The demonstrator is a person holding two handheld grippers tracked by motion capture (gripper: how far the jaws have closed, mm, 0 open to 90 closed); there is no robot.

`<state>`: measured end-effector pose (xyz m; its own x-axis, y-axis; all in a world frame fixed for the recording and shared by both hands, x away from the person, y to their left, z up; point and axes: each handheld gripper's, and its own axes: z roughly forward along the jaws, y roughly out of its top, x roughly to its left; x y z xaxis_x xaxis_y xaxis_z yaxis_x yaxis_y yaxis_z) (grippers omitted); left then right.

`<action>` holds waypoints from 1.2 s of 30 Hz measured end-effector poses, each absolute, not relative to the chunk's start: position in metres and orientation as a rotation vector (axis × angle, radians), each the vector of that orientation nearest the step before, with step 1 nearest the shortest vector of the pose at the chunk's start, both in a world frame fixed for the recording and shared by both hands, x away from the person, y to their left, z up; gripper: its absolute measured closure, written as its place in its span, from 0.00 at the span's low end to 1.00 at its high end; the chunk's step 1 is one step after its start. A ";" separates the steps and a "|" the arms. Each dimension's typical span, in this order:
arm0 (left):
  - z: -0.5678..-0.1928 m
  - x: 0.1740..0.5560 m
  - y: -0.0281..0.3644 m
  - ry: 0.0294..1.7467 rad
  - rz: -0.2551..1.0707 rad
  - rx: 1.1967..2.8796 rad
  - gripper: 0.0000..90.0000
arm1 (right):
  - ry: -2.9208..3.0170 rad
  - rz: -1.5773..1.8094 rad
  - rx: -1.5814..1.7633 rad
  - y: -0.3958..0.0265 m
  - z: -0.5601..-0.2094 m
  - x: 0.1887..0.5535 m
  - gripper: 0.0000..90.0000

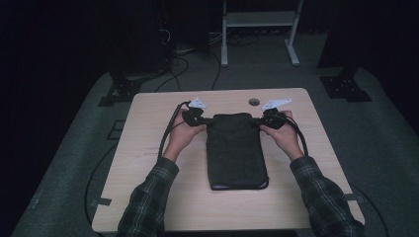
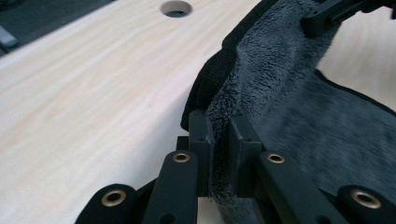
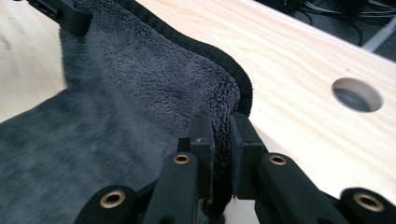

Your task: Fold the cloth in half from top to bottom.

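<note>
A dark grey towel [image 1: 236,150] lies folded lengthwise along the middle of the pale wooden counter [image 1: 148,163]. The left gripper [image 1: 196,118] has its jaws clamped on the towel's far left corner, the right gripper [image 1: 269,120] on its far right corner. A round hole [image 1: 254,101] in the counter sits just beyond the towel, with bare wood on both sides.

Overhead view faces forward; gripper views close on towel [image 2: 299,116].

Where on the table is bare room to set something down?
Bare wood lies left of the dark towel, past the left gripper, right of it beyond the right gripper, and along the table's near edge. The far middle is crowded: both grippers pinch the towel's far corners.
</note>
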<state>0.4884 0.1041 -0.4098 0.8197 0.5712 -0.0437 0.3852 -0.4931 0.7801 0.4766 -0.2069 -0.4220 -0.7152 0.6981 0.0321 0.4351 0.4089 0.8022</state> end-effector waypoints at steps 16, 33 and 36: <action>-0.414 0.431 0.108 0.643 0.161 2.107 0.91 | 2.395 1.311 0.915 -0.222 -0.428 0.426 0.90; -0.427 0.386 0.112 0.599 0.081 2.143 0.91 | 2.457 1.320 0.832 -0.225 -0.433 0.374 0.89; -0.431 0.379 0.112 0.597 0.063 2.146 0.90 | 2.470 1.328 0.830 -0.226 -0.436 0.365 0.89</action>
